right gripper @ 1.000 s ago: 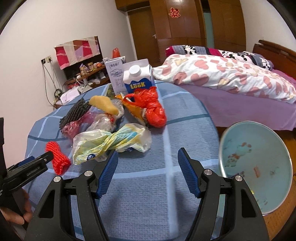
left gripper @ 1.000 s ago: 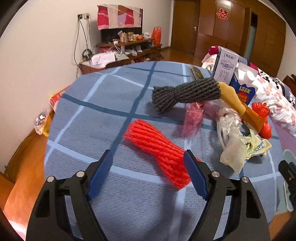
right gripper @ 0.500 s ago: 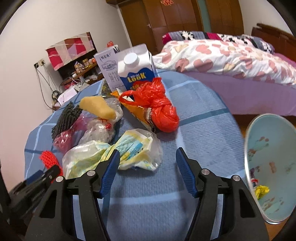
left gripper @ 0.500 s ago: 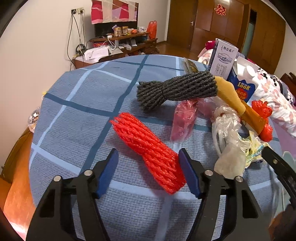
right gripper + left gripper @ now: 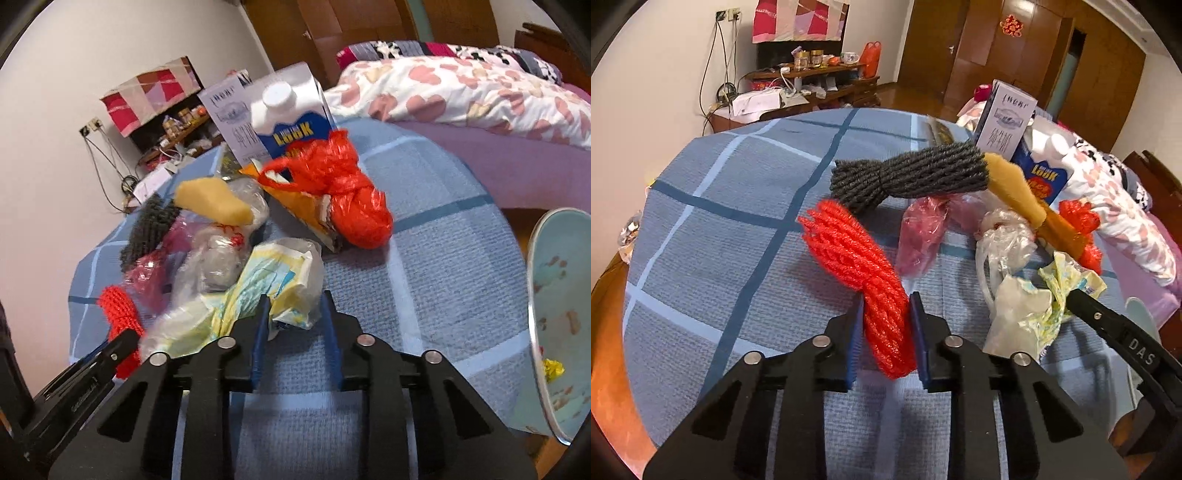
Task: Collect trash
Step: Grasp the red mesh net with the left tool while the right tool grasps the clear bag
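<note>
On the blue checked tablecloth [image 5: 731,236] lies a heap of trash. My left gripper [image 5: 886,306] has its jaws closing, and the blue pads press on the near end of a red foam net [image 5: 849,251], whose far end fans out. My right gripper [image 5: 293,306] is also closing, and it pinches the near edge of a crumpled yellow-and-white plastic wrapper [image 5: 280,269]. In the left wrist view the right gripper's black finger [image 5: 1108,321] reaches into that wrapper [image 5: 1027,314]. The red net [image 5: 118,314] also shows at the left edge of the right wrist view.
Behind lie a black foam net [image 5: 916,177], a pink bag [image 5: 923,229], a clear bag [image 5: 1004,236], a yellow foam piece [image 5: 1012,188], a knotted red bag [image 5: 347,192], a milk carton [image 5: 291,122] and a white box [image 5: 1004,122]. A light blue bin [image 5: 554,295] stands off the table's right edge, before a bed.
Both grippers went from wide open to closed. The left one closed on the red foam net. The right one moved in toward the heap and closed on the wrapper.
</note>
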`<action>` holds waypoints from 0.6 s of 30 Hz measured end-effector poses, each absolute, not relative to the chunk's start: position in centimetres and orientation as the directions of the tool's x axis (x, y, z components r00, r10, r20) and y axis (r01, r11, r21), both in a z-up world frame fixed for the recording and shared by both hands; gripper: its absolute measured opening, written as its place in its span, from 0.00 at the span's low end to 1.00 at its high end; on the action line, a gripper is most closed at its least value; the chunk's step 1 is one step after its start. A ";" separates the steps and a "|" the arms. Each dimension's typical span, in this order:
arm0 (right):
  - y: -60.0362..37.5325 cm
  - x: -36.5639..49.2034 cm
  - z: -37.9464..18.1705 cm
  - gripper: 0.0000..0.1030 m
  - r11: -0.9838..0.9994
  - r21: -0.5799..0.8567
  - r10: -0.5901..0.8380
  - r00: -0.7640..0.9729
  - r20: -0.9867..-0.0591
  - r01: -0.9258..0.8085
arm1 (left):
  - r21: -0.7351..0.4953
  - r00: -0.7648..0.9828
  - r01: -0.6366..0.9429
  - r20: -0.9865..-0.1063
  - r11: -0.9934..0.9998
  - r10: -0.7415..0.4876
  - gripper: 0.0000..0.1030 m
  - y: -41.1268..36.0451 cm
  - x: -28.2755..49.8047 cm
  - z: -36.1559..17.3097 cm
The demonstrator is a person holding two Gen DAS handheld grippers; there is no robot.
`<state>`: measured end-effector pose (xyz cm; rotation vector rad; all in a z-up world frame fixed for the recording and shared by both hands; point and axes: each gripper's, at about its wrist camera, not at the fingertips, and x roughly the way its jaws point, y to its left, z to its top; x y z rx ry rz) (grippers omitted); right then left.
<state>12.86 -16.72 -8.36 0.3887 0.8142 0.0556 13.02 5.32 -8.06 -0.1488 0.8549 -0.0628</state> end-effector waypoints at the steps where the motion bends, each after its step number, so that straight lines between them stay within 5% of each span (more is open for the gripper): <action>1: -16.8 12.4 -7.9 0.25 0.928 0.361 0.197 0.703 -0.684 0.092 | -0.155 0.660 -0.005 -0.743 0.988 -0.113 0.22 5.6 13.0 -7.8; 18: -19.8 4.9 -2.9 0.23 0.953 0.282 0.075 0.820 -0.567 0.108 | -0.087 0.717 0.054 -0.690 0.995 -0.099 0.22 4.6 8.4 -3.8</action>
